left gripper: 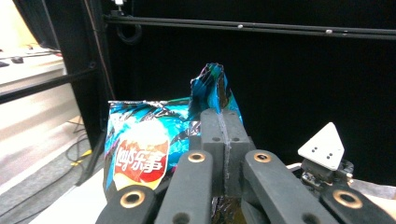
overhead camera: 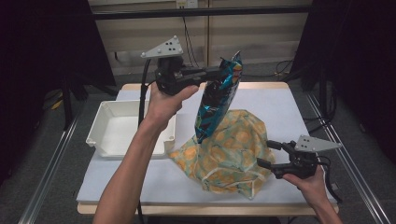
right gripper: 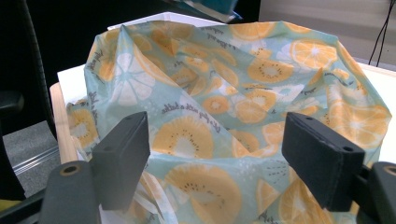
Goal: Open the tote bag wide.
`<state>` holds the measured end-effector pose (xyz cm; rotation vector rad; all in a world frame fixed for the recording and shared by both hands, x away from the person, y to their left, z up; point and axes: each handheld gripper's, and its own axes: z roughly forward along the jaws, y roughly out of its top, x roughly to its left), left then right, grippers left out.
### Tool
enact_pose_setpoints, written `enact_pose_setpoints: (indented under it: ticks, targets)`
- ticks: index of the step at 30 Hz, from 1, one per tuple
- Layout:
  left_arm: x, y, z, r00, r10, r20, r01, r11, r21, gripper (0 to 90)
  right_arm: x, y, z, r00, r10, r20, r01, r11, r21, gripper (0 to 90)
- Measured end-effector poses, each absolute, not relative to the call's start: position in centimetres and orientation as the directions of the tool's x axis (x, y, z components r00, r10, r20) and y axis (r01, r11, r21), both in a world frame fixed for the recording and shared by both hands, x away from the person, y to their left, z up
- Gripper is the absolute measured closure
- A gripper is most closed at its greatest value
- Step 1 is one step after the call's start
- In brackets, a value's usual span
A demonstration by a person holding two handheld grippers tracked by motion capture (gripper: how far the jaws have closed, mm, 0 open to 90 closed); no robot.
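Note:
High over the table I hold a blue crisp bag [overhead camera: 217, 98] by its top edge, with my left gripper [overhead camera: 218, 72] shut on it. The bag hangs down, and its lower end reaches the mouth of an orange-and-teal fruit-print cloth bag [overhead camera: 229, 149] lying on the table. In the left gripper view the closed jaws [left gripper: 224, 121] pinch the crumpled foil of the crisp bag [left gripper: 140, 144]. My right gripper [overhead camera: 267, 154] stands open at the cloth bag's right side. In the right gripper view its pads [right gripper: 123, 154] sit wide apart just before the cloth bag [right gripper: 224, 93], pressing on nothing.
A white plastic tray [overhead camera: 105, 140] stands at the left of the white-topped table [overhead camera: 280, 112]. Metal rails run along both sides of the table, with dark curtains and cables behind. The right gripper's grey plate [left gripper: 322, 147] shows in the left gripper view.

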<state>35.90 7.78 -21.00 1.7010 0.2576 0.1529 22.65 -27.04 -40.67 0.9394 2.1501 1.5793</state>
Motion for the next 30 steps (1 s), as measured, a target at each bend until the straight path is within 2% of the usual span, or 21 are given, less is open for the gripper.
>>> enact_pose_setpoints:
  ticks: [30]
  targets:
    - [36.9, 14.6, -22.3, 0.925, 0.373, -0.074, 0.121, -0.104, 0.987, 90.0, 22.6, -27.3, -40.6, -0.74, 0.663, 0.118, 0.304, 0.172, 0.937, 25.1]
